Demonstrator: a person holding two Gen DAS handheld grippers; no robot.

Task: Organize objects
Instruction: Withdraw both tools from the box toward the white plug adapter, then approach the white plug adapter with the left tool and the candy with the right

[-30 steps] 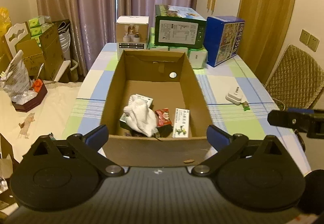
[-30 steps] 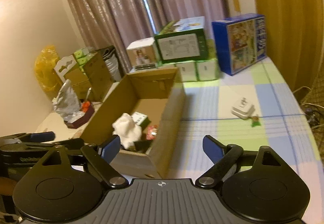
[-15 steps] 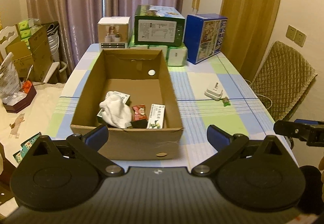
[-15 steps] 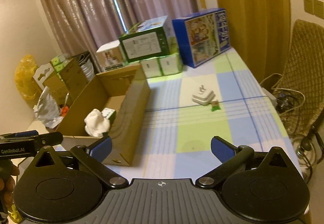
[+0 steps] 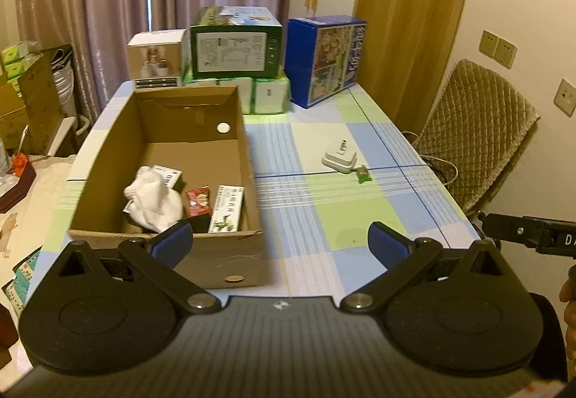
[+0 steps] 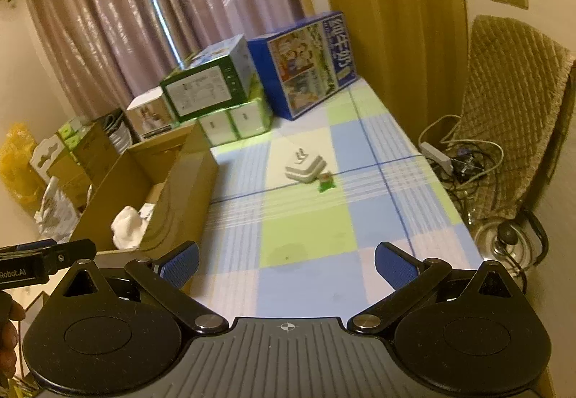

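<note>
both tongs, left tongs [image 5: 279, 241] and right tongs [image 6: 286, 263], gape empty near the cardboard box [image 5: 230, 255].

The tablecloth [image 5: 324, 218] was checked in pale blue, green and white with thin dark blue lines, the open box [image 5: 230, 160] was plain brown card holding a white cloth [image 5: 154, 203] and a red packet [image 5: 197, 200], and the far carton [image 5: 324, 59] was deep blue beside mauve curtains [image 5: 108, 1].
</note>
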